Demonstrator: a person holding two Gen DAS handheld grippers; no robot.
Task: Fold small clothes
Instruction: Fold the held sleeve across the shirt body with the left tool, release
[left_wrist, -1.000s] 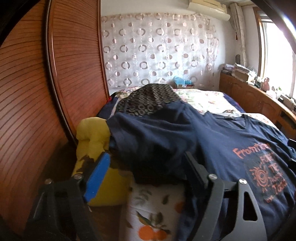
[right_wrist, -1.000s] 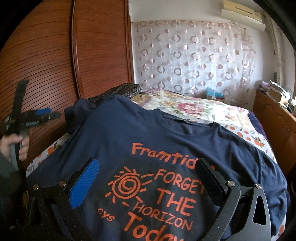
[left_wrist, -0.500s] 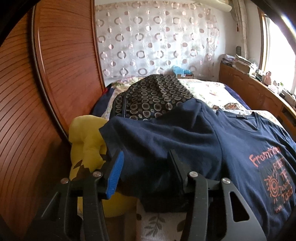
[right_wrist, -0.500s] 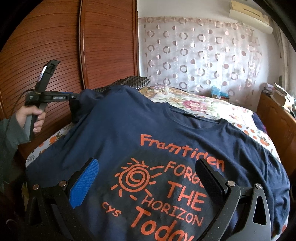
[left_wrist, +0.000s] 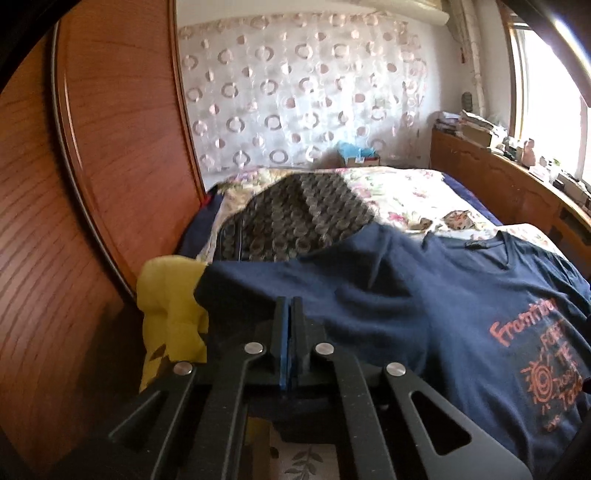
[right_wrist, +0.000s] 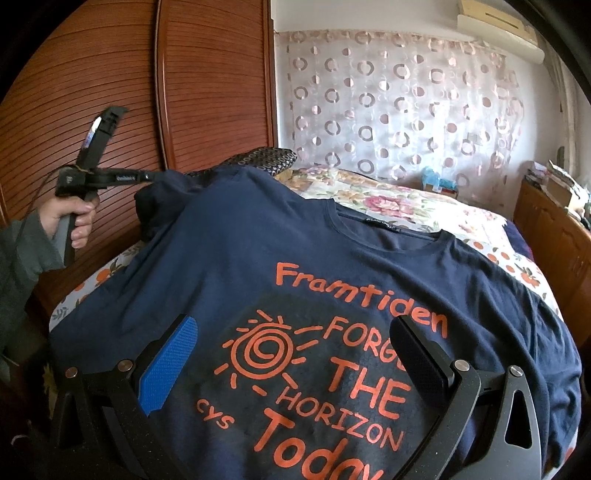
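Observation:
A navy T-shirt (right_wrist: 277, 251) with orange print lies spread face up on the bed. My left gripper (left_wrist: 290, 308) is shut on the hem of its left sleeve (left_wrist: 280, 284); in the right wrist view the same gripper (right_wrist: 147, 176) holds the sleeve lifted at the bed's left edge. My right gripper (right_wrist: 295, 354) is open and empty, hovering over the printed chest, fingers either side of the sun design.
A black patterned garment (left_wrist: 295, 221) lies beyond the shirt. A yellow cloth (left_wrist: 170, 299) hangs at the bed's left edge by the wooden wardrobe (left_wrist: 92, 184). The floral bedspread (right_wrist: 388, 203) extends behind. A wooden sideboard (left_wrist: 517, 192) stands right.
My left gripper moved forward onto the sleeve and closed on it, going from wide open to shut. The right gripper stayed open over the print.

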